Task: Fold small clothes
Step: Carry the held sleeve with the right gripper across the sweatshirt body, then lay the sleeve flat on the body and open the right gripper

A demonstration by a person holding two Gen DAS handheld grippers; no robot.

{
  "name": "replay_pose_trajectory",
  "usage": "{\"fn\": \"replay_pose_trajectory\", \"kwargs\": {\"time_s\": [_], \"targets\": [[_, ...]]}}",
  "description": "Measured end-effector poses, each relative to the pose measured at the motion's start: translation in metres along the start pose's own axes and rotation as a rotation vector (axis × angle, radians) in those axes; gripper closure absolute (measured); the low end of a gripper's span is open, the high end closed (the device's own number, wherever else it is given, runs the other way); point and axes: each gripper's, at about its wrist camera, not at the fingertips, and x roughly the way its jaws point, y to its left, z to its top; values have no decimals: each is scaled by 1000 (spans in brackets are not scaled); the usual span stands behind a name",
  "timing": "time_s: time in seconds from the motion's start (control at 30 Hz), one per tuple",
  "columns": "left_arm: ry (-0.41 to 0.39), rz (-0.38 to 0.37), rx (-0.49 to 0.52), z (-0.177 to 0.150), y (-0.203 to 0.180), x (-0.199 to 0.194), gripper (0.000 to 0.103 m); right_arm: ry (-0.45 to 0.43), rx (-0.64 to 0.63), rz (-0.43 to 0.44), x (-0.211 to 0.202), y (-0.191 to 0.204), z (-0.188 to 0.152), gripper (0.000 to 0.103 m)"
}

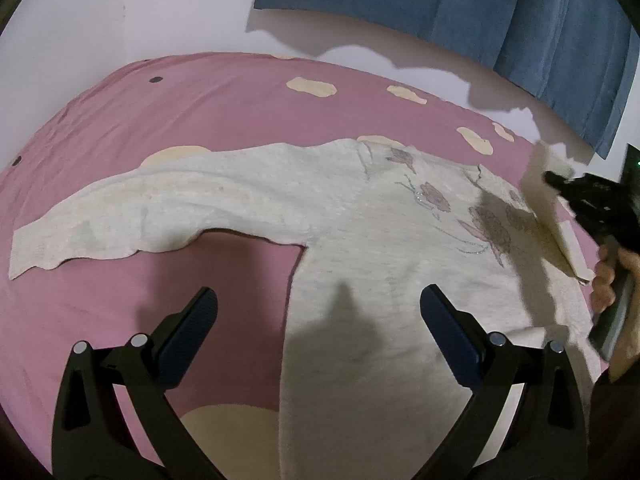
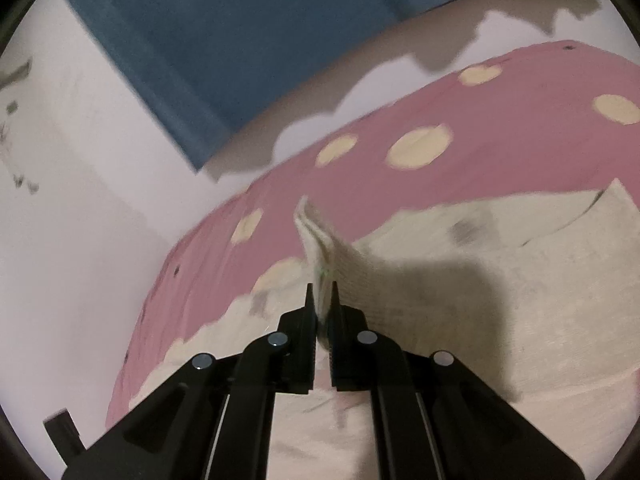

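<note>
Cream sweater (image 1: 340,232) lies flat on the bed, front up, with purple flower print (image 1: 436,196) across the chest; its body runs toward the near edge and one sleeve (image 1: 120,216) is stretched out to the left, cuff at the far-left end. The other sleeve (image 2: 340,256) is lifted off the bed on the right side, ribbed cuff sticking up past the tips of my right tool (image 2: 321,292), which is clamped on that cuff, fingers almost together with the knit pinched between them. In the left wrist view that same sleeve hangs as a raised flap at the right edge, with my hand (image 1: 608,276) wrapped round the right tool's black body just beside it. My left tool (image 1: 319,312) hovers over the near part of the sweater, fingers wide apart and holding nothing; its left finger is over bare sheet, its right finger over the sweater body. Tool shadows fall on the knit in both views. Under it all is the pink bedsheet (image 1: 200,100) with pale yellow dots (image 2: 420,146) and a few small dark spots. Beyond the far edge of the bed is a white wall (image 1: 100,20), with a blue curtain (image 1: 460,4) hanging at the far right and casting a jagged shadow on the wall. Right wrist view is blurred.
</note>
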Motion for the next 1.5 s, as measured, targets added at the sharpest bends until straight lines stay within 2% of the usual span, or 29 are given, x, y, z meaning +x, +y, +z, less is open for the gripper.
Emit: {"fn": "replay_pose_trajectory", "kwargs": {"time_s": [0.23,0.47,0.73,1.0,1.17,1.23,1.37,1.5], "targets": [[1,-5,2,-1,1,-2,2,148,-142,17,43,44,-42,98],[6,-6,-3,-2,2,-1,2,285,-242,23,67,62,-68,98],[5,-6,4,-3,2,-1,2,382,-290,11,82,69,-93,98],[14,-4,8,-5,1,2,2,422,-309,15,90,73,-98,98],[16,-6,10,-5,0,4,2,439,-313,58,90,77,-101,93],[17,-9,9,-5,0,4,2,449,-308,88,90,79,-101,90],[22,-22,15,-7,-3,6,2,470,-246,211,79,76,-95,90],[22,-36,27,-6,-7,9,2,405,-188,289,44,55,-67,84]]}}
